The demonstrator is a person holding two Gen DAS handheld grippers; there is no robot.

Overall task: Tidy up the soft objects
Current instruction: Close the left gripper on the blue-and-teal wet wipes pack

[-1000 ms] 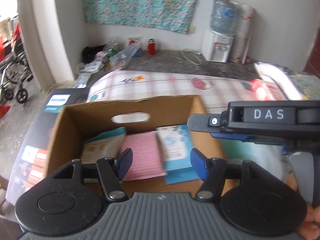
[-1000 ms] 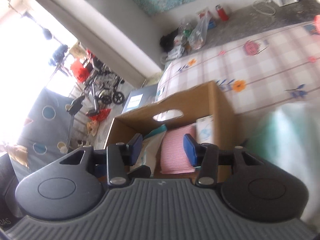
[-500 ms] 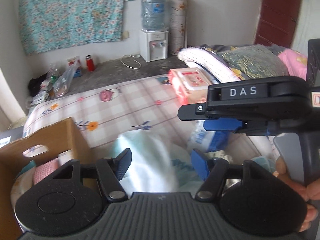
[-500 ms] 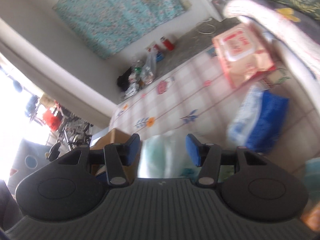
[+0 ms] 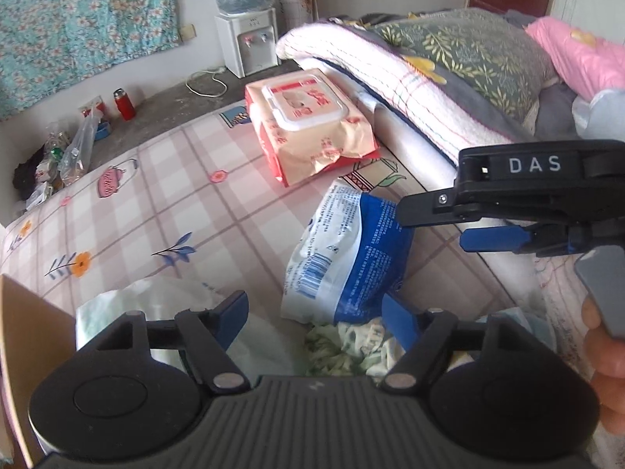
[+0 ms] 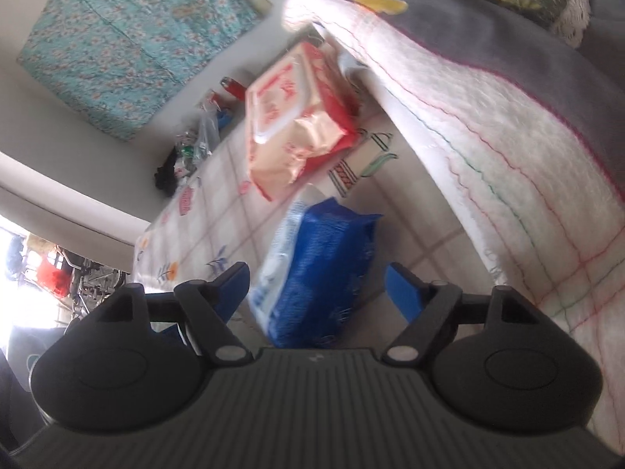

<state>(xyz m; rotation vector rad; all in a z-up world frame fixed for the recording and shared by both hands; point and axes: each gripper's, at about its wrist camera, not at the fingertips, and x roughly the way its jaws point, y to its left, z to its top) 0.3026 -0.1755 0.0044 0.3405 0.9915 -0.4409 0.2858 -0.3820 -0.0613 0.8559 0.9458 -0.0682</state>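
Note:
A blue and white soft pack [image 5: 351, 258] lies on the checked mat [image 5: 175, 203]. Just beyond my left gripper [image 5: 314, 308], whose jaws are opening, lie that pack's near end and a crumpled green-patterned packet [image 5: 343, 348]; nothing touches the pads. My right gripper [image 6: 318, 279] hangs over the same blue pack [image 6: 320, 269], its jaws opening and the pads apart from it. From the left wrist view the right gripper [image 5: 437, 226] comes in from the right, above the pack. A pink and red wipes pack [image 5: 308, 125] lies farther back. A pale green bag [image 5: 156, 305] lies at the left.
A cardboard box's corner [image 5: 27, 344] shows at the lower left. Folded blankets and pillows [image 5: 410, 78] are stacked along the mat's right side, close to the right gripper. A water dispenser [image 5: 246, 39] and floor clutter [image 5: 62, 156] stand beyond the mat. A person's hand [image 5: 605, 348] holds the right gripper's handle.
Both views have swung from the cardboard box rightward across the mat and come down over the blue pack. Both pairs of jaws stand wider than before, the right one much wider.

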